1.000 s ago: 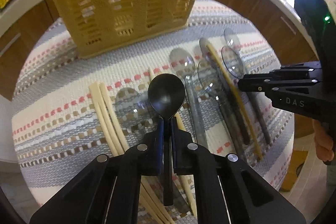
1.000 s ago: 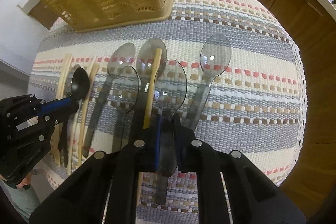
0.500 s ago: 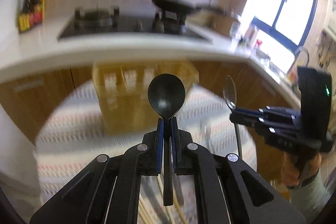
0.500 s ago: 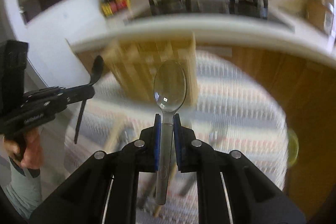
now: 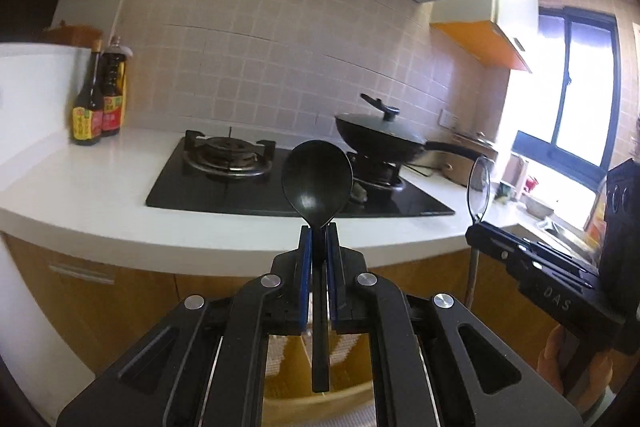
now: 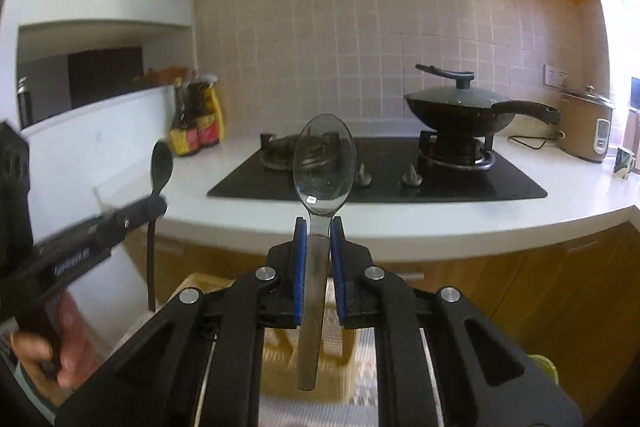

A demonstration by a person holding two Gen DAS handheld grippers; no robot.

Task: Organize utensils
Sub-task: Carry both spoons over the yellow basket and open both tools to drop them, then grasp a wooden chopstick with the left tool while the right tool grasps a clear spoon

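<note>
My left gripper [image 5: 319, 233] is shut on the neck of a black spoon [image 5: 317, 179], bowl up, held level in the air. It also shows in the right wrist view [image 6: 154, 205], with its spoon [image 6: 161, 165]. My right gripper [image 6: 319, 227] is shut on a clear smoky plastic spoon [image 6: 324, 163], bowl up; it shows in the left wrist view [image 5: 478, 227] with that spoon [image 5: 479, 187]. The yellow slatted utensil basket [image 6: 280, 351] sits low, behind the right gripper's fingers, on the striped cloth [image 6: 364, 359]. The other utensils on the cloth are out of sight.
A white counter [image 5: 100, 195] runs ahead with a black gas hob [image 5: 248, 183], a lidded wok [image 6: 460, 107] and sauce bottles [image 5: 98, 99]. A rice cooker [image 6: 586, 131] stands at the right. Wooden cabinet fronts [image 6: 540, 287] are below.
Both grippers have risen from the striped cloth and tilted up to level, each carrying its spoon. The view went from the utensils on the cloth to the counter and wall.
</note>
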